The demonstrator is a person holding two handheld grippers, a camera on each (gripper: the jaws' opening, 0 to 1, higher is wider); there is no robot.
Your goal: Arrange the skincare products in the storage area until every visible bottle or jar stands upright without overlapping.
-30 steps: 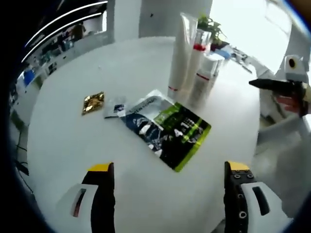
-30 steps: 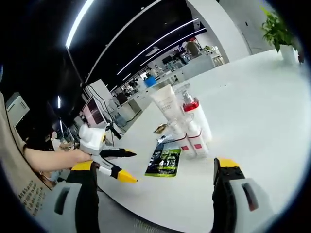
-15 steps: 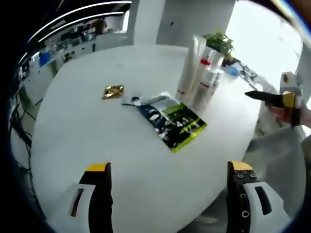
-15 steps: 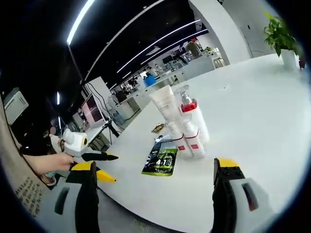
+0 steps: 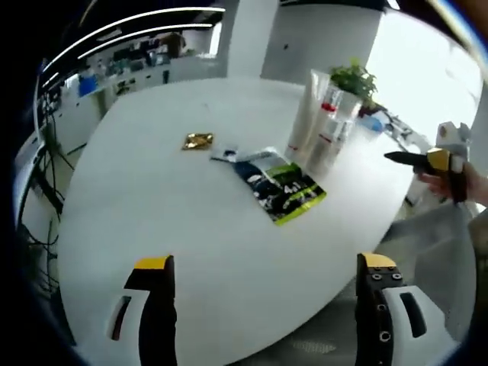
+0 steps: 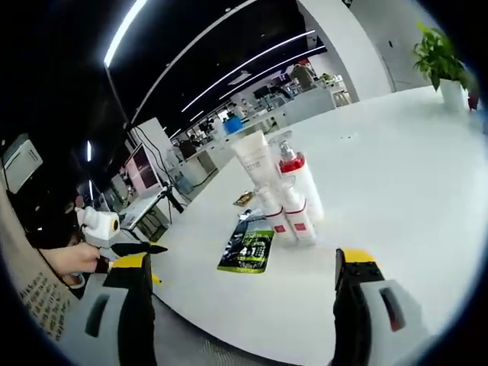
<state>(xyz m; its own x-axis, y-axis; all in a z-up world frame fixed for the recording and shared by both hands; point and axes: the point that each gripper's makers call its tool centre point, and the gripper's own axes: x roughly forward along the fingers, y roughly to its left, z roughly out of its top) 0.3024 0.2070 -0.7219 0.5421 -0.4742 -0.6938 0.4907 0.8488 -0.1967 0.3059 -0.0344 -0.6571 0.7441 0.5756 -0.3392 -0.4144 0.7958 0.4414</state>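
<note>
Both tongs (image 5: pixel 263 267) (image 6: pixel 244 263) wide apart, empty.

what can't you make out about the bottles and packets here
- Labels on the bottle cluster: too small and blurred in both gripper views.
- How many bottles: they overlap in the right gripper view.
- Gold sachet and green-black packet: print unreadable, too small.

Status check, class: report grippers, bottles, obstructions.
Left gripper and right gripper open, empty. Bottles upright, clustered on table. Green sachet lies flat beside them.
</note>
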